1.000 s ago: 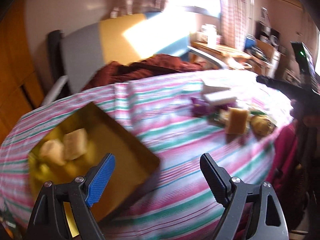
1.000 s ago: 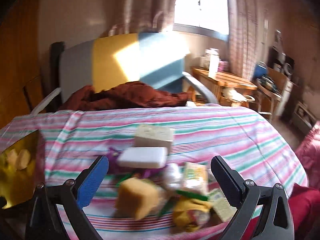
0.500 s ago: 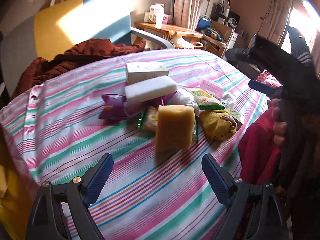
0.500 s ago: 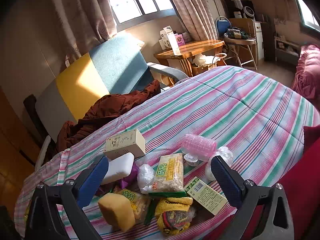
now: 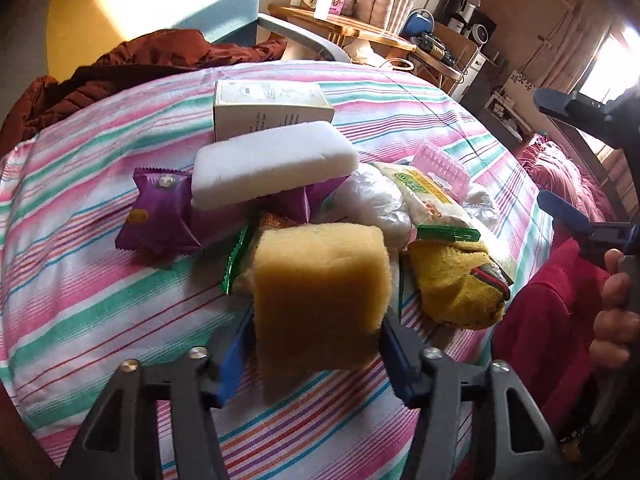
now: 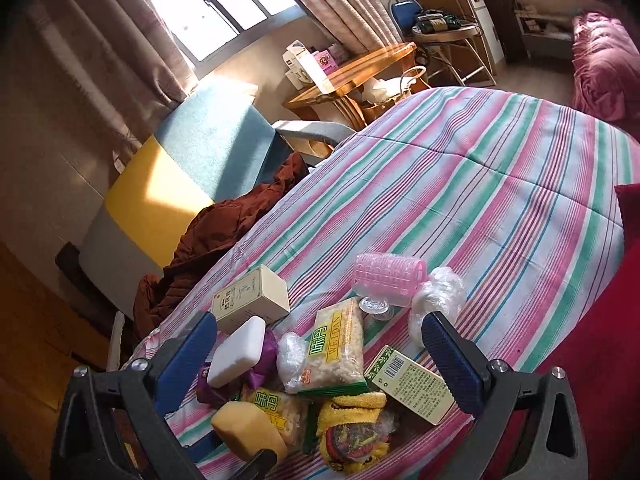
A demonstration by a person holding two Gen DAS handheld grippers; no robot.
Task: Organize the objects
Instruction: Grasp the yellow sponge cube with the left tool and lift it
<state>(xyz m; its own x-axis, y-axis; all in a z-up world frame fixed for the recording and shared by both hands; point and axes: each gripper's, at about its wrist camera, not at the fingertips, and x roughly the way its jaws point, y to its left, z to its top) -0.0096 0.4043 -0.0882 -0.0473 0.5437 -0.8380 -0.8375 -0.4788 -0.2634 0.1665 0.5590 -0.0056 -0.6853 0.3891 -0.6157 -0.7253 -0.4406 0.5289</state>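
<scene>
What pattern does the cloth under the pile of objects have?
The cloth has pink, green, white and thin blue stripes, clearest in the right wrist view.

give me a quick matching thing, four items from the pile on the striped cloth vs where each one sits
Items:
1. yellow sponge
2. white sponge
3. pink roller
4. cream box

Places:
a. on top of the purple packets
b. between the left gripper's closing jaws
c. far end of the pile, behind the white sponge
d. beside the clear plastic wrap, on the pile's right edge

Pairs: 1-b, 2-a, 3-d, 4-c
</scene>
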